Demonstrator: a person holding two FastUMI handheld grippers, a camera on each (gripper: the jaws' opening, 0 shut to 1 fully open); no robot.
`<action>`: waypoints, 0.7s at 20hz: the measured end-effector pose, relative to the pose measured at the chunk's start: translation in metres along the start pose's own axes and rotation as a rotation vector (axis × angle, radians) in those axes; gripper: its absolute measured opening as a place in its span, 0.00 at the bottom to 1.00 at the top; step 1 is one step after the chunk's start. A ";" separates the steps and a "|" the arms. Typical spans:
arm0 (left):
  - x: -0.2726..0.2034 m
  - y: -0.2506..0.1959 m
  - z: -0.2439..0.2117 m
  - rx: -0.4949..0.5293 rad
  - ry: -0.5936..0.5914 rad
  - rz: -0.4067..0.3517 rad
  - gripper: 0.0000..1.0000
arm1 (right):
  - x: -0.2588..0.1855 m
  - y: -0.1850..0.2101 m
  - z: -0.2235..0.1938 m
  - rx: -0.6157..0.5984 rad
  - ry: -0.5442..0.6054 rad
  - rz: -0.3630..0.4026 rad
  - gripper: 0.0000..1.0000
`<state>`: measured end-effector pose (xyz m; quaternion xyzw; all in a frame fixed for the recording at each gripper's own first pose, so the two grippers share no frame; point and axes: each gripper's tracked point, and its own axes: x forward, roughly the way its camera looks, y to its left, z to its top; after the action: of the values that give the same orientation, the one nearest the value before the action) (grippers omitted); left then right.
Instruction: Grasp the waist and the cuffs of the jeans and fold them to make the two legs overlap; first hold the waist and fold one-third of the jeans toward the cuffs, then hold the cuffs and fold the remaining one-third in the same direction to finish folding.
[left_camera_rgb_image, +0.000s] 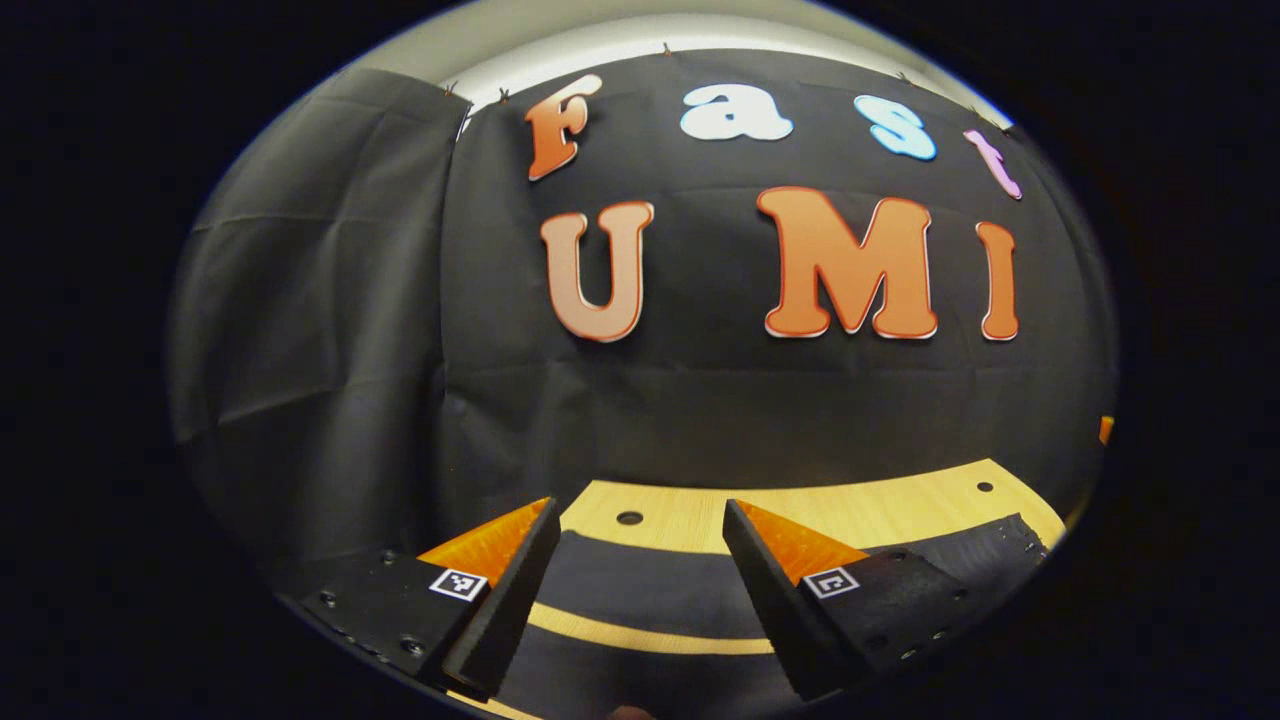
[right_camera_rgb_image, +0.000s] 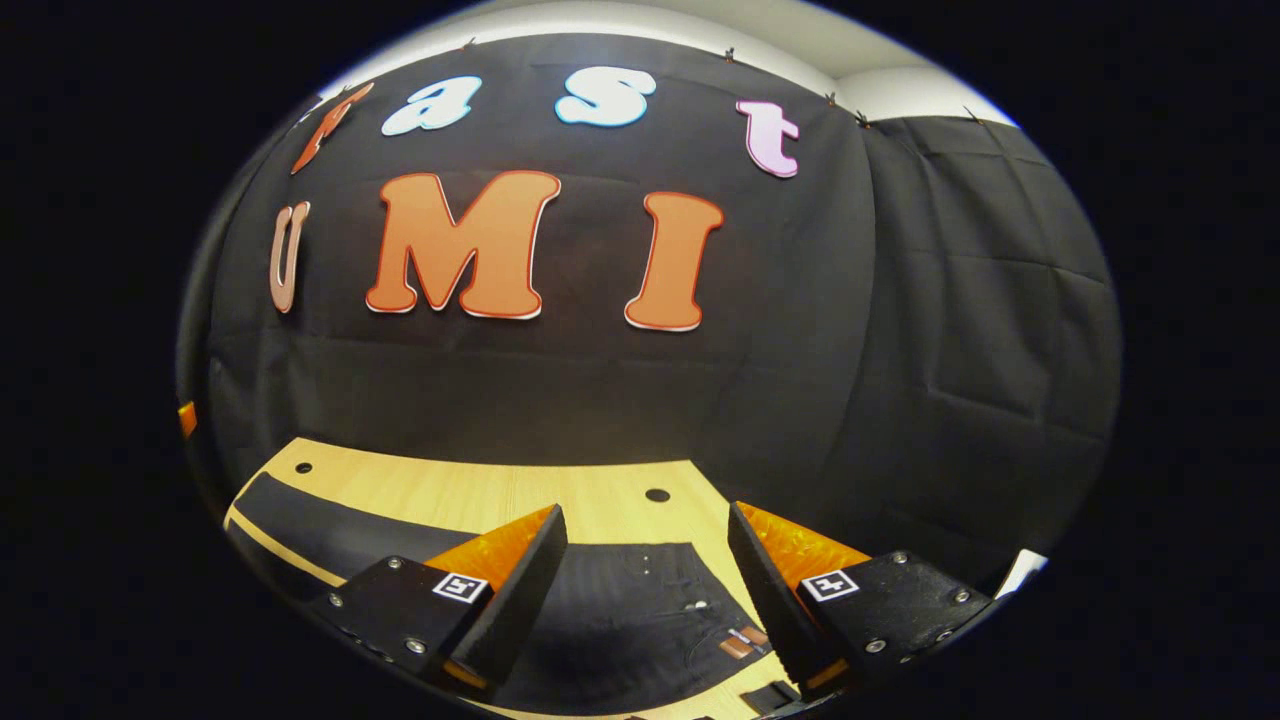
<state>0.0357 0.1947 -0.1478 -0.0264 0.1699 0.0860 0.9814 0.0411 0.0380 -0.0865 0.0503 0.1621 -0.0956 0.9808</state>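
In the left gripper view, the left gripper (left_camera_rgb_image: 640, 560) hangs above the table with its two fingers spread wide and nothing between them, so the claw is released. Beneath it lie the dark, almost black denim jeans (left_camera_rgb_image: 640, 595), spread flat on the light wooden tabletop (left_camera_rgb_image: 830, 510); two leg bands run across the picture from about 8 o'clock to 3 o'clock, with a thin strip of bare wood between them, and one leg end reaches toward 3 o'clock near the table's far edge. A small round hole (left_camera_rgb_image: 630, 518) in the wood sits just beyond the cloth at 12 o'clock from the fingertips. In the right gripper view, the right gripper (right_camera_rgb_image: 648, 560) is likewise released, fingers apart and gripping nothing, poised over the upper part of the same jeans (right_camera_rgb_image: 630, 610), where stitching, rivets and a small brown leather patch (right_camera_rgb_image: 740, 645) show at about 5 o'clock. The legs trail off toward 9 o'clock across the tabletop (right_camera_rgb_image: 480, 495). Whether either gripper touches the cloth cannot be told.
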 end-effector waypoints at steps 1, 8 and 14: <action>0.005 0.008 -0.009 -0.007 0.033 0.000 0.99 | -0.001 -0.002 -0.007 0.012 0.027 -0.011 0.98; 0.035 0.070 -0.097 -0.039 0.311 0.031 0.99 | -0.001 -0.027 -0.076 0.050 0.262 -0.124 0.98; 0.033 0.119 -0.177 -0.110 0.612 0.160 0.99 | 0.011 -0.047 -0.165 0.187 0.573 -0.134 0.99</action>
<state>-0.0131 0.3027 -0.3282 -0.0908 0.4539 0.1598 0.8719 -0.0090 0.0112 -0.2484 0.1543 0.4255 -0.1563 0.8779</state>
